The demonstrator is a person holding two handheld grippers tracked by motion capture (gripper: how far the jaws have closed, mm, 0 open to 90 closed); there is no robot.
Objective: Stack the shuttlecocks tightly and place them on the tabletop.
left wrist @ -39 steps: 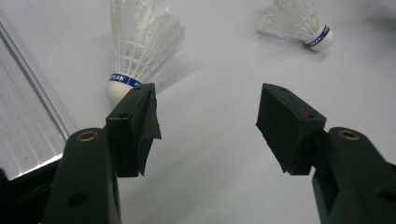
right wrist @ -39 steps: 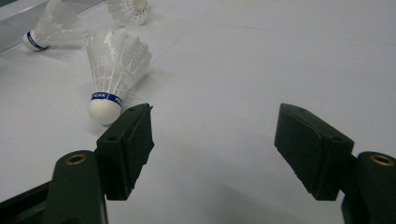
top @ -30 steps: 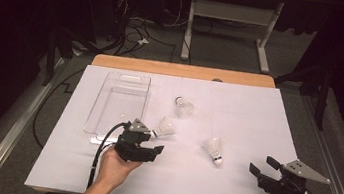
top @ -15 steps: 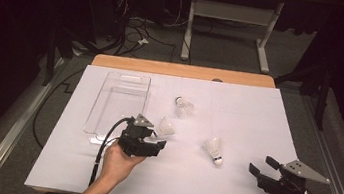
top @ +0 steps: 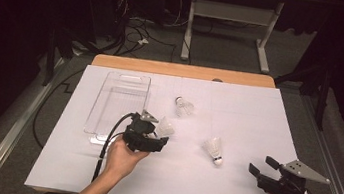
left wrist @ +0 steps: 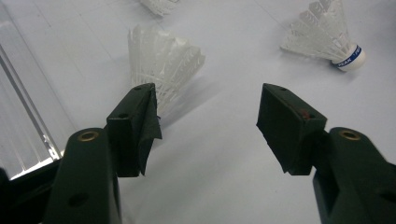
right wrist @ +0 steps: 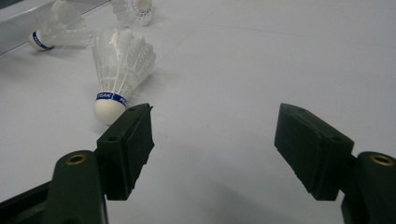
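Three white feather shuttlecocks lie on the white table cover. The nearest shuttlecock [top: 165,127] [left wrist: 161,60] lies just past my left gripper [top: 160,143] [left wrist: 208,100], which is open; its left jaw is close beside the feathers, with nothing between the jaws. A second shuttlecock [top: 213,149] [right wrist: 119,65] with a blue band lies mid-table, ahead and left of my open right gripper [top: 262,165] [right wrist: 215,116]. The third shuttlecock [top: 183,107] lies farther back.
A clear plastic tray [top: 119,102] [left wrist: 18,116] sits left of the left gripper, long side running away from me. The white cover [top: 258,118] spreads bare to the right. A wooden table edge [top: 183,71] runs along the back.
My left gripper has crept forward toward the nearest shuttlecock. The right gripper and the shuttlecocks have stayed put.
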